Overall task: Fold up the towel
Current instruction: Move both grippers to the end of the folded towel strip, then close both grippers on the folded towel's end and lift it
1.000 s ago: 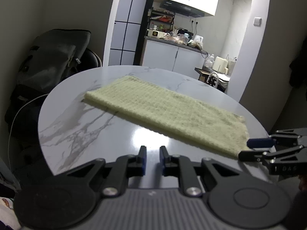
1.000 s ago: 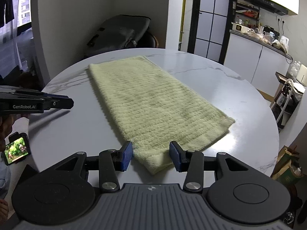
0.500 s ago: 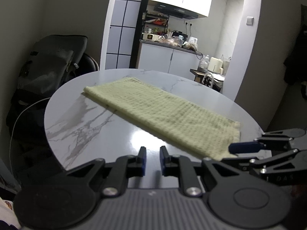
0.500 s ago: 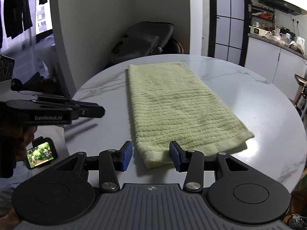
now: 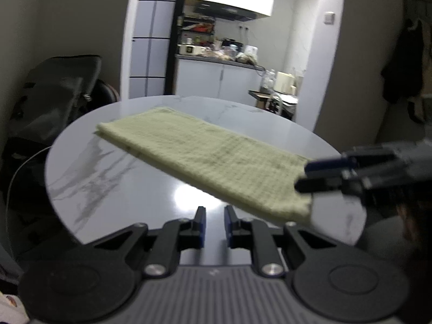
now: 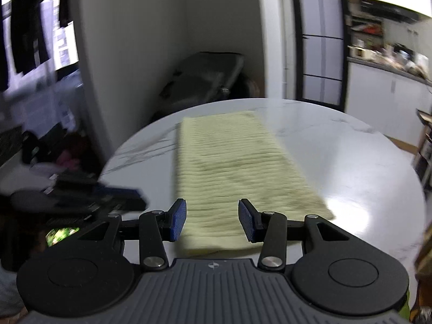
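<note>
One towel (image 6: pixel 232 172), pale yellow-green, ribbed weave, lying flat as a long narrow strip on a round marble-pattern table (image 5: pixel 113 189); its near short end reaches the table edge closest to the grippers, its far end sits toward the middle of the tabletop. Thickness at the left long edge in the left wrist view suggests more than one layer, so the strip may already be folded lengthwise, though the blur leaves this unsettled. Two grippers, both off the cloth. Right gripper (image 6: pixel 212 220): blue pads well apart, straddling the near short end of the towel from just in front, nothing between them gripped; the same tool shows side-on in the left wrist view (image 5: pixel 318 174), level with the near corner. Left gripper (image 5: pixel 215 222): pads drawn close with a narrow gap, empty, hovering over bare tabletop just beside the towel's long edge. Progress, as a judgement: the layout fits either a strip awaiting a crosswise fold, near end carried to far end, or a towel laid out at a stage the pictures cannot fix; no crosswise fold is visible. Background: dark bag (image 5: pixel 56 91) behind the table, kitchen counter (image 5: pixel 218 62) beyond a doorway.
</note>
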Available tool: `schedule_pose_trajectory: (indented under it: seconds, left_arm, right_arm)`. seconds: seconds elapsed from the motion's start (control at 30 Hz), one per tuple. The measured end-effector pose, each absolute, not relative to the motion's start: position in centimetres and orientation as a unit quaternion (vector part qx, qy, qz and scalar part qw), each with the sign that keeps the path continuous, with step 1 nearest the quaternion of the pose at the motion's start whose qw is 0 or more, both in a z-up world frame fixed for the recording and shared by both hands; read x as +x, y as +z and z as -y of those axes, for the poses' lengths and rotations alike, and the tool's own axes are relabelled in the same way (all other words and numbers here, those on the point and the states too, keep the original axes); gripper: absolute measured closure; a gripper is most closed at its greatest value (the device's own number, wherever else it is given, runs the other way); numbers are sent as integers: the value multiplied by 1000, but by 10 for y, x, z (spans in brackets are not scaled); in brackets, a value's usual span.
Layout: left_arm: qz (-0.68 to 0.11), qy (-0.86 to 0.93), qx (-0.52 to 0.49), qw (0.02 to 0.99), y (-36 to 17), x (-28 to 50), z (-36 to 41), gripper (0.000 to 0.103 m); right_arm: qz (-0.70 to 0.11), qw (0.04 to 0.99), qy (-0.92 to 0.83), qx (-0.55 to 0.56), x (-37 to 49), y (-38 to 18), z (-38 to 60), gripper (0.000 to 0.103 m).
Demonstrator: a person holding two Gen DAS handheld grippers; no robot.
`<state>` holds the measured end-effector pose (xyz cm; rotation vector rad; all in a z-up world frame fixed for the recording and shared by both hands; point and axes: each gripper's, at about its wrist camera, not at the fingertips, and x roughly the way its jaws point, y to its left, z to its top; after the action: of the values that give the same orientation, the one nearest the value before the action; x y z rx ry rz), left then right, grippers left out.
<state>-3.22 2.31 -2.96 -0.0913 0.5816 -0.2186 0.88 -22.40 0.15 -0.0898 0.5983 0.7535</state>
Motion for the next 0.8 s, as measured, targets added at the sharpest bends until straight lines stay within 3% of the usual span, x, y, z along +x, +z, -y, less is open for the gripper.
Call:
schedule_pose_trajectory:
  seconds: [0.37, 0.5, 0.63, 0.8]
  left_arm:
    - [-283, -162, -39, 945, -32, -33, 14, 87]
    - [-273, -171, -31, 946, -30, -32, 24, 75]
    - [-264, -179, -18, 948, -29, -31, 32, 45]
    - [-269, -181, 3, 946, -33, -27, 42, 44]
  right_arm:
    - [-308, 901, 304, -33, 51, -7, 256, 56]
    - [-315, 903, 291, -34, 59, -13, 259, 56]
    - [-318, 904, 285, -20, 65, -16, 266, 56]
    - [-324, 903, 280, -9, 67, -19, 271, 56]
